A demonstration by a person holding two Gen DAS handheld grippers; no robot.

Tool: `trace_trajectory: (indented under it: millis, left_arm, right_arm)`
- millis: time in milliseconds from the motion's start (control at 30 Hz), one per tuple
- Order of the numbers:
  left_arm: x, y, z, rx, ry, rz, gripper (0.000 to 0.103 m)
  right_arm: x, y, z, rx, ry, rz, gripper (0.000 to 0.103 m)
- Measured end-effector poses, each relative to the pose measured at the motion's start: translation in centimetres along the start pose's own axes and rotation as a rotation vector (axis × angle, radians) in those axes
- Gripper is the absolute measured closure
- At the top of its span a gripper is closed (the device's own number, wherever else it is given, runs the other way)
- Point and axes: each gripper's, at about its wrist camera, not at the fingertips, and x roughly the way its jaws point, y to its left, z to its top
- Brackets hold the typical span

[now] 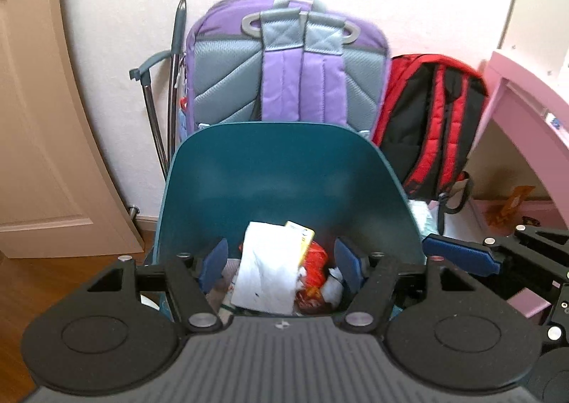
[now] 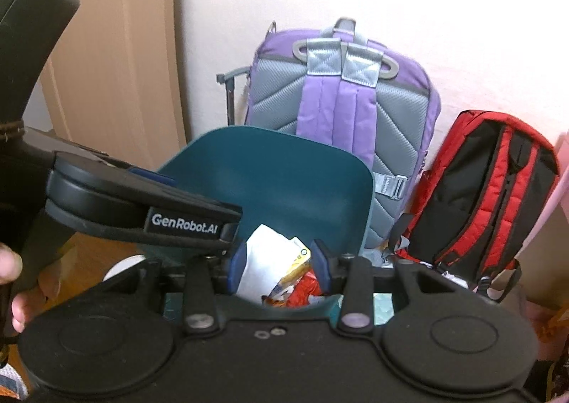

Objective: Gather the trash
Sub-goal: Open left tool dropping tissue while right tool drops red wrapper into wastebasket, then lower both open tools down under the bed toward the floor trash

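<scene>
A teal bin with its lid raised stands before me; it also shows in the right wrist view. Inside lie white crumpled paper, a yellow wrapper and a red-orange wrapper. My left gripper is open over the bin's mouth, with nothing between its blue pads. My right gripper is open above the same trash, the white paper showing between its pads. The right gripper's finger shows at the right of the left wrist view. The left gripper's body crosses the right wrist view.
A purple and grey backpack and a red and black backpack lean on the wall behind the bin. A wooden door is at left. Pink furniture is at right. A grey metal handle stands beside the purple backpack.
</scene>
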Motion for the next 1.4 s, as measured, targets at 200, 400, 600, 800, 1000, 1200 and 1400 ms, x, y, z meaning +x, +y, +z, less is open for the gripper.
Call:
trace_trajectory:
  millis: [200, 400, 600, 800, 1000, 1200, 1400]
  left_arm:
    - [-4.4, -1.1, -2.1, 0.022, -0.022, -0.023, 0.036]
    - [-7.7, -1.8, -4.6, 0.029, -0.033, -0.046, 0.036]
    - [-10.7, -2.1, -7.1, 0.02, -0.054, -0.057, 0.024]
    - [-11.8, -1.8, -10.0, 0.016, -0.045, -0.08, 0.02]
    - [-10.3, -0.5, -14.4, -0.026, 0.004, -0.1, 0.02]
    - [-6.3, 2.1, -19.3, -0.111, 0.041, -0.086, 0.008]
    - [-0.1, 4.5, -24.3, -0.194, 0.085, -0.019, 0.005]
  right_arm:
    - [-3.9, 1.0, -1.5, -0.001, -0.005, -0.003, 0.063]
    - [-7.2, 1.7, -3.1, 0.018, -0.008, 0.006, 0.063]
    - [-9.5, 2.3, -5.3, 0.028, -0.005, 0.025, 0.062]
    - [-10.5, 2.5, -8.4, 0.054, 0.009, 0.06, 0.061]
    - [-9.4, 2.4, -12.4, 0.096, 0.053, 0.098, 0.061]
    - [-6.3, 1.9, -17.3, 0.144, 0.114, 0.102, 0.06]
    - [-0.7, 1.1, -23.1, 0.241, 0.211, 0.075, 0.06]
